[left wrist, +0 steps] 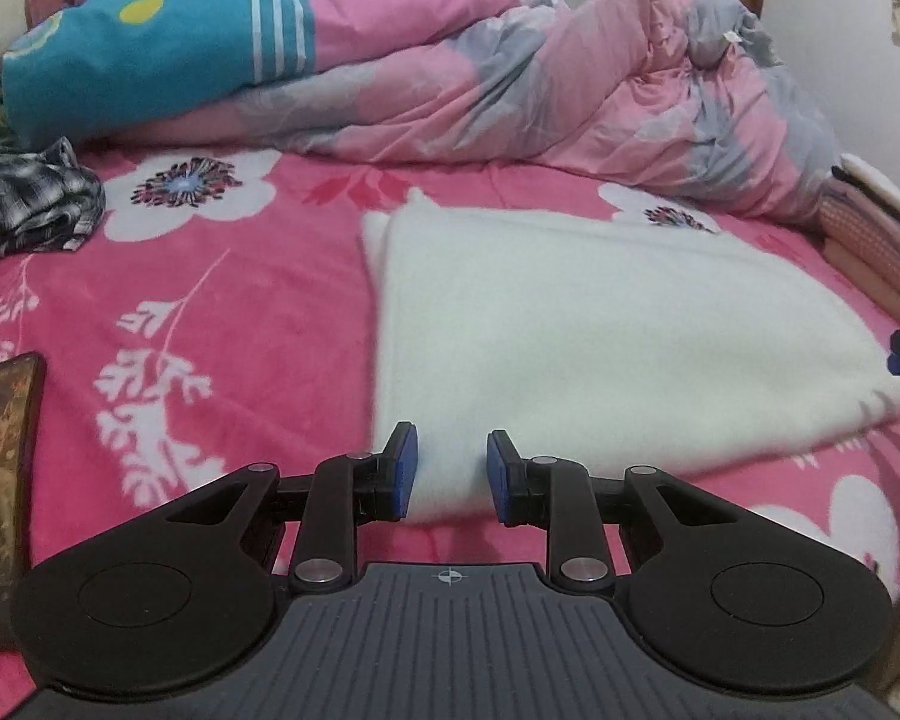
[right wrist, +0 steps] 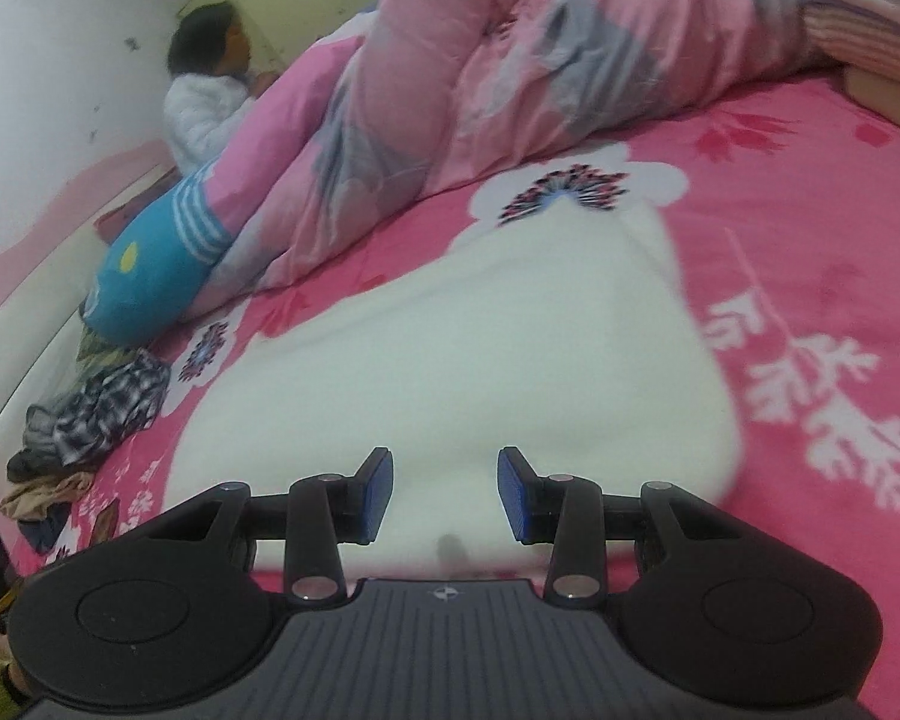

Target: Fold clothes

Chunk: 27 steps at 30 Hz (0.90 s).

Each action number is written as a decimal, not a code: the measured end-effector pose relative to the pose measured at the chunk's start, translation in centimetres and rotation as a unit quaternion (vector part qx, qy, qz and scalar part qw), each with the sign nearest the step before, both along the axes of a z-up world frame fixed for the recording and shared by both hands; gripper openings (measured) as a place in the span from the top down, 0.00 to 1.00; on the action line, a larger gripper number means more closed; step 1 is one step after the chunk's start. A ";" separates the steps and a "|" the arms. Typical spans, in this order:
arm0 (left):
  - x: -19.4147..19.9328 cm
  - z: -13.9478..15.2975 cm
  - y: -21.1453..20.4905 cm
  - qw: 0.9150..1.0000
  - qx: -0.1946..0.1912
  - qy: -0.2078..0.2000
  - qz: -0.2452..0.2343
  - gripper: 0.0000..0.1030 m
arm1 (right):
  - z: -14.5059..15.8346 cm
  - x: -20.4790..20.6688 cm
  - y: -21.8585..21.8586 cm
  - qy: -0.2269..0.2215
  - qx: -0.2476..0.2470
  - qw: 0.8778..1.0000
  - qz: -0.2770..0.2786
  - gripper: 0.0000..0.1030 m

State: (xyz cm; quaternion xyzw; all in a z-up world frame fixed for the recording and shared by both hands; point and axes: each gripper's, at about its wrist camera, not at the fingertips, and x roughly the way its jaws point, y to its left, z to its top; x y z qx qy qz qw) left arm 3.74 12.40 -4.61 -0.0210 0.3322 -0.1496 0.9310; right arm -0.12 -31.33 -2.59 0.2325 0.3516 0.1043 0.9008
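Plaid garment (left wrist: 30,204) crumpled at far left on the pink floral bed (left wrist: 210,324). Left gripper (left wrist: 452,471) over white folded fleece garment (left wrist: 600,324), jaws spread, empty. Right gripper (right wrist: 445,492) above same fleece, jaws spread, empty.

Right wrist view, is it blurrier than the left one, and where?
Right wrist view: yes, the folded white fleece cloth and pink floral blanket smear with motion blur. Left wrist view: sharper, only the cloth's near edge softens; fisheye bending in both.
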 end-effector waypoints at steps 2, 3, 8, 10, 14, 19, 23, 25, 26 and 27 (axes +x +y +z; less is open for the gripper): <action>-0.8 0.7 0.2 1.000 -0.008 0.008 -0.003 0.76 | 0.1 -0.6 -1.2 -0.006 -0.004 1.000 -0.023 0.60; -0.9 1.1 0.4 1.000 -0.020 0.008 -0.003 0.76 | 0.2 -0.9 -1.9 -0.009 -0.007 0.999 -0.035 0.60; -1.0 2.6 -0.1 0.998 -0.069 0.006 -0.008 0.75 | 0.4 -2.5 -6.3 -0.012 0.002 0.993 -0.119 0.60; -0.3 2.5 -1.9 0.998 -0.060 0.008 -0.020 0.75 | 0.0 -2.8 -7.3 -0.008 0.009 0.991 -0.132 0.60; 1.1 1.7 -5.1 0.999 -0.040 0.008 -0.034 0.73 | -0.4 -2.5 -6.9 -0.012 -0.003 0.993 -0.122 0.60; 2.7 0.2 -6.9 0.999 -0.031 0.019 -0.027 0.67 | -0.5 -1.4 -5.1 -0.040 -0.055 0.994 -0.082 0.60; 3.0 -0.8 -6.8 0.999 -0.040 0.021 -0.025 0.67 | -3.5 -0.4 -4.8 0.012 -0.093 0.993 -0.070 0.61; 2.8 -0.9 -6.7 0.999 -0.041 0.018 -0.027 0.67 | -4.5 -1.1 -5.5 0.006 -0.070 0.995 -0.074 0.60; 2.7 -0.9 -6.6 0.999 -0.039 0.016 -0.029 0.67 | -4.5 -1.3 -6.0 0.008 -0.057 0.996 -0.075 0.61; 2.6 -0.9 -6.7 0.999 -0.039 0.015 -0.030 0.67 | -4.5 -1.5 -6.4 0.009 -0.044 0.996 -0.076 0.61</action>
